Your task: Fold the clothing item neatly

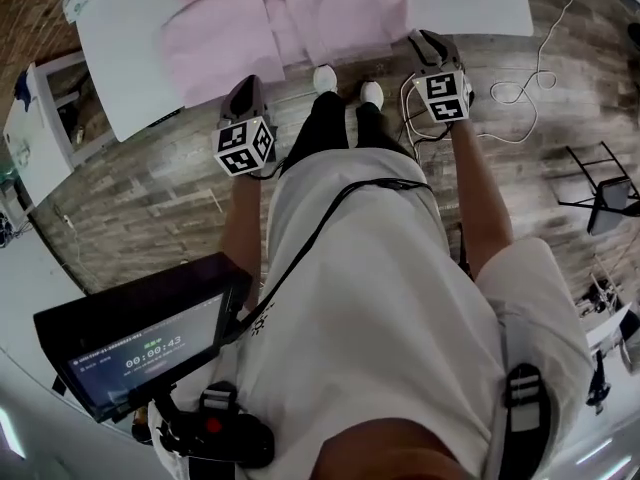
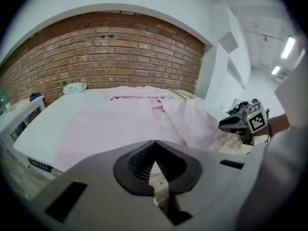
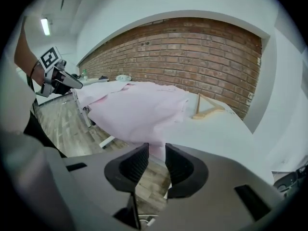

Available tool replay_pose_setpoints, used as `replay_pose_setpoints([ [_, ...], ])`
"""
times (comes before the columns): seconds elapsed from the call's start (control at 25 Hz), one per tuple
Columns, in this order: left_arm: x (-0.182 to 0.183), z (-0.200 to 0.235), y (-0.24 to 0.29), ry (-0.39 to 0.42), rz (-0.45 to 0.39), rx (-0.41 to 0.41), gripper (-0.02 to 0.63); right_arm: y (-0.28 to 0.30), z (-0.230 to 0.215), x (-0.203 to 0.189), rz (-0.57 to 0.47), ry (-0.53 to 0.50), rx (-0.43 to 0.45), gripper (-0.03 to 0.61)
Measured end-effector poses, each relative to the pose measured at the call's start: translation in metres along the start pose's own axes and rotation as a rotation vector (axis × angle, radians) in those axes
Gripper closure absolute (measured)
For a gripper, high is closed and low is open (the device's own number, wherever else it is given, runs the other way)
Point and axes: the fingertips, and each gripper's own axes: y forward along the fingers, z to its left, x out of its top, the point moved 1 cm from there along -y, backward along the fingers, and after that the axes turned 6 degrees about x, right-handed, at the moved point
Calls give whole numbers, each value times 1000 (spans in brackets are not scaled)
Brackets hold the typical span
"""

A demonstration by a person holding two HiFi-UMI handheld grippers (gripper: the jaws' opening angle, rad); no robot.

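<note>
Head view: the pink garment (image 1: 300,18) lies spread on the white table (image 1: 130,58), with its near edge hanging over the table side that faces the person. The left gripper (image 1: 247,86) and the right gripper (image 1: 425,40) are held just short of that edge, one on each side of the person's shoes (image 1: 325,78). The floor (image 1: 150,188) is grey wood plank, and a white cable (image 1: 520,88) lies on it at the right.

Left gripper view: the left gripper (image 2: 155,141) has its jaws closed tip to tip with nothing between them. The garment (image 2: 130,124) covers the middle of the table (image 2: 53,114), creased along the collar area. A brick wall (image 2: 106,52) stands behind the table.

Right gripper view: the right gripper (image 3: 156,150) has its jaws a narrow gap apart and grips nothing; the hanging edge of the garment (image 3: 139,109) shows beyond the gap. A wooden hanger (image 3: 206,110) lies on the bare table (image 3: 226,129) beside the garment. The brick wall (image 3: 192,57) fills the background.
</note>
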Motion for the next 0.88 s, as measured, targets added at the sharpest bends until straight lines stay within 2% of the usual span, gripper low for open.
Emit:
replay_pose_setpoints([
  [0.24, -2, 9, -8, -43, 14, 26, 612, 29, -4, 26, -22, -101, 30, 489],
  [0.32, -8, 16, -10, -64, 23, 43, 612, 29, -2, 26, 5, -130, 56, 566],
  [0.36, -11, 18, -11, -77, 27, 50, 612, 26, 0, 25, 20, -122, 78, 566],
  [0.44, -17, 22, -13, -97, 35, 60, 612, 15, 9, 22, 41, -43, 138, 566],
  [0.52, -21, 25, -14, -109, 42, 66, 612, 6, 20, 19, 28, 83, 211, 560],
  [0.56, -22, 26, -14, -114, 45, 67, 612, 6, 23, 16, 19, 153, 248, 507],
  [0.6, -24, 27, -14, -119, 47, 69, 612, 8, 26, 11, 16, 224, 284, 398],
  [0.64, -25, 28, -15, -122, 49, 72, 612, 10, 27, 5, 15, 287, 321, 323],
  [0.76, -31, 37, -21, -133, 52, 103, 612, 10, 24, -8, -9, 446, 398, 321],
  [0.88, -42, 53, -31, -150, 58, 156, 612, 10, 11, -9, -61, 593, 409, 321],
])
